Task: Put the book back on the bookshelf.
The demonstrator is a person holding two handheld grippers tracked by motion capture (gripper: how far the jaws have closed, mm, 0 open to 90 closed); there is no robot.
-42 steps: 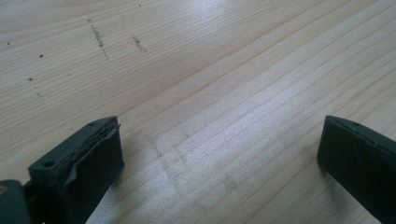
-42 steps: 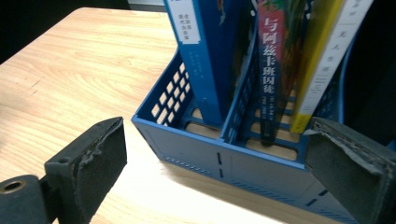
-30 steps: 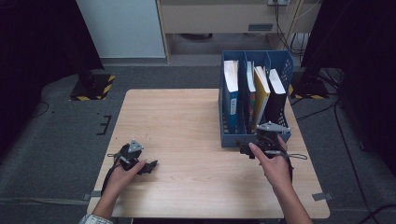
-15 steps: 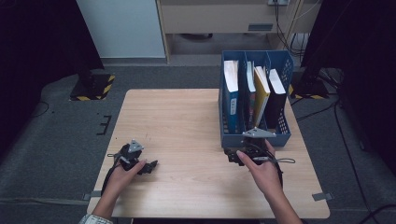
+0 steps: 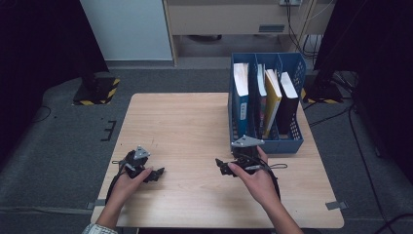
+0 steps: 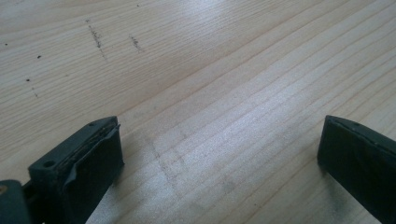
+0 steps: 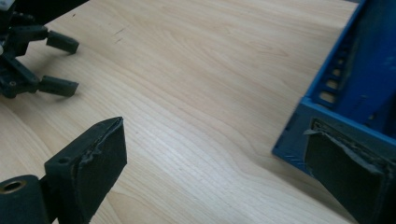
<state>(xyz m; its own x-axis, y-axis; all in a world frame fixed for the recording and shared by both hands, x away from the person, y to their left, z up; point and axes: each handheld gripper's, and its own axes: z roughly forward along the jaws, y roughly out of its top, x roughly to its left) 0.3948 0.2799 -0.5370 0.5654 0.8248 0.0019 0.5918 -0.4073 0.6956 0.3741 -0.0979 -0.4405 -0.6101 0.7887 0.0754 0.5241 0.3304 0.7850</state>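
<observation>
Resting low over the wooden table (image 5: 195, 126), the right gripper (image 5: 221, 167) has its jaws spread wide with nothing between them; in the right gripper view bare wood shows between the two black pads, and the far pad sits just in front of the near corner of the blue file box (image 7: 355, 93). From above, this gripper lies just in front of that box (image 5: 292, 139), its tips turned toward the person's left, with the right hand (image 5: 255, 183) closed around its body.

The left gripper (image 5: 158, 174) lies near the front left part of the table, held by the left hand (image 5: 127, 181). Its jaws are also wide apart and empty, with wood grain and a few dark specks between them in the left gripper view. It also shows far off in the right gripper view (image 7: 58, 63), well apart from the right one.

The box stands at the right side of the table and holds several upright books (image 5: 265, 97) in its compartments.
</observation>
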